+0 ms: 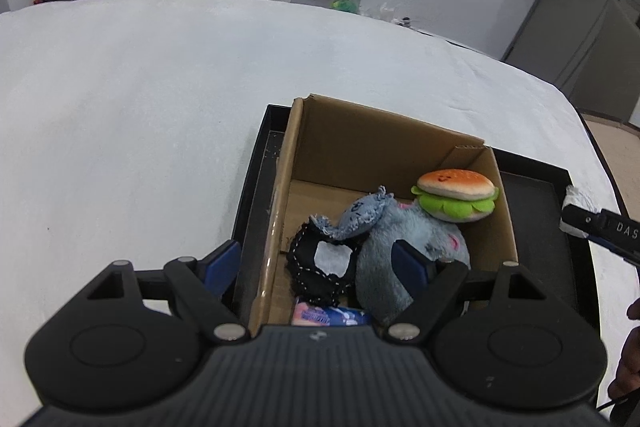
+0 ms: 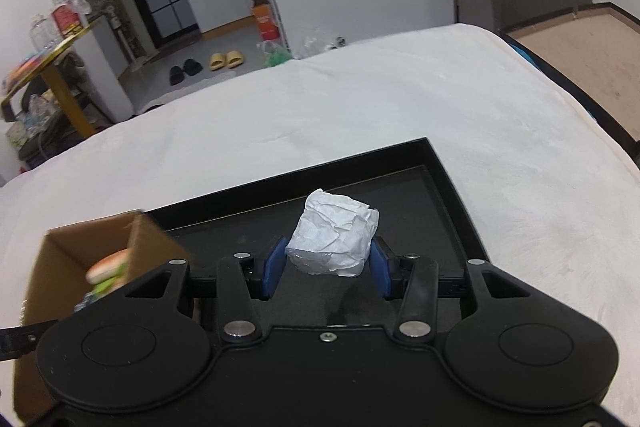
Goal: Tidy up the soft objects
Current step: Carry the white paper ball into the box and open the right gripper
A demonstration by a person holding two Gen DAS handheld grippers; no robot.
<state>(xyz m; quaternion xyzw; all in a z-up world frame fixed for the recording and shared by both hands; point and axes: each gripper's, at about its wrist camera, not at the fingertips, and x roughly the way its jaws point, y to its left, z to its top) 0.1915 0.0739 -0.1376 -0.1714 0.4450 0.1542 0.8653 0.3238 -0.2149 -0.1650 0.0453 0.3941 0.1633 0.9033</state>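
Right wrist view, centre of frame: the right gripper point(image 2: 326, 261) holds a crumpled white paper wad point(image 2: 334, 237), its blue pads point(image 2: 274, 265) pressed on either flank, above the black tray point(image 2: 448, 183). The cardboard box point(image 2: 100, 239), at lower left of this frame, stands in the tray's left part. Left wrist view, lower centre: the left gripper point(image 1: 320, 267) stands wide with nothing between its pads, poised over the box's near left wall, one finger outside it and one inside. The box holds a plush burger point(image 1: 456, 197), a grey plush toy point(image 1: 400, 247), a denim piece point(image 1: 362, 213), a black stitched pouch point(image 1: 320, 263) and a pink-and-blue packet point(image 1: 328, 315).

Risks, as judged: the wad is light and compressible, gripped near its lower end, so it could slip or deform during carriage. The box is already crowded; a release at the rim may leave the wad on the tray. The two grippers converge over the box and could collide or shift the unanchored box.
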